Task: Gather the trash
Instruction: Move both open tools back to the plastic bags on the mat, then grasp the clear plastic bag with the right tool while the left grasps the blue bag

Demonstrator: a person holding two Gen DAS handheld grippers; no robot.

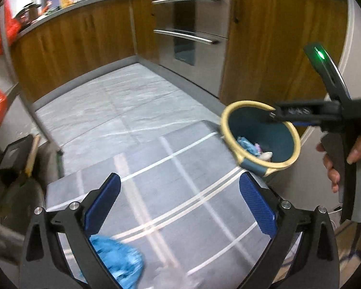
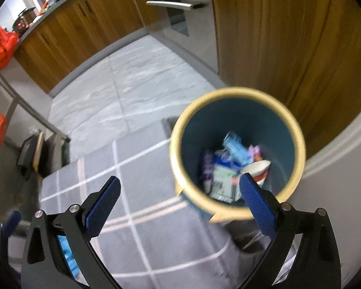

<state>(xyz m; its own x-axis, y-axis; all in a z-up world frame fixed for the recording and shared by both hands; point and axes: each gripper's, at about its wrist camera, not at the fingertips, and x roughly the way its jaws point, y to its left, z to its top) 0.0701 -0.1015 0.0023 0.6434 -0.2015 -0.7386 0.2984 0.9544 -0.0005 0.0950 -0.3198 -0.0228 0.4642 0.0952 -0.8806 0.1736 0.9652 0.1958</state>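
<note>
A blue bin with a cream rim (image 2: 237,96) stands at the right end of a grey checked tablecloth (image 2: 137,192); it also shows in the left wrist view (image 1: 231,115). It holds trash: blue wrappers (image 2: 235,147), a carton (image 2: 221,178) and a paper cup (image 2: 257,168). My right gripper (image 2: 180,200) is open and empty, just before the bin's near rim; the left wrist view shows it (image 1: 272,115) over the bin. My left gripper (image 1: 180,200) is open above the cloth. A crumpled blue wrapper (image 1: 118,262) lies under its left finger; a part shows in the right wrist view (image 2: 68,252).
Wooden kitchen cabinets (image 1: 67,41) and an oven with steel handles (image 1: 187,36) stand beyond the grey tiled floor (image 1: 122,103). Red bags (image 2: 0,43) hang at the left. A dark box (image 1: 12,154) sits at the left by a metal table leg (image 1: 41,125).
</note>
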